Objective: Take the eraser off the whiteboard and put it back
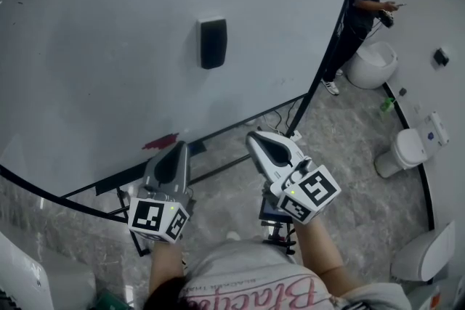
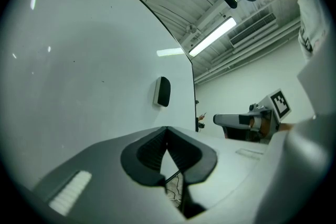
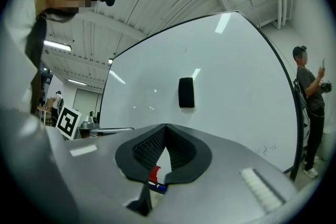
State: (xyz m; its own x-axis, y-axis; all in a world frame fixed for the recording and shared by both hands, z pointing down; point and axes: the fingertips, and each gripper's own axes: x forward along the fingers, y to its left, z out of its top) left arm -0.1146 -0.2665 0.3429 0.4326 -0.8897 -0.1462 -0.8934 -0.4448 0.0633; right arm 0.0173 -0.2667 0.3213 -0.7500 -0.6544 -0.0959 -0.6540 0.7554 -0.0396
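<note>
- Eraser [image 1: 213,43]: black, upright, stuck flat on whiteboard [image 1: 94,47], roughly mid-board. Nothing touches it.
- L gripper [image 2: 167,129]: jaws together, tips meeting, nothing btwn them. Held low in front of board, pointing toward it, well apart from eraser. In left gripper view the eraser shows above the tips.
- R gripper [image 3: 166,126]: jaws together too, empty. Held beside L gripper, also low & pointed at board. In right gripper view the eraser shows above the tips, a bit to the right, well apart.
- 2 marker cubes [image 1: 158,218], 1 at each gripper's near end, by the holder's forearms.
- Red patch [image 1: 161,141] at board's lower edge, just ahead of L gripper in head view; can't tell what it is.
- Grey marbled floor [image 1: 349,170] below & to the R of board.
- 2nd person [image 1: 367,3] stands past board's R edge, holding sth in both hands; white round seat [image 1: 372,65] just beside them.
</note>
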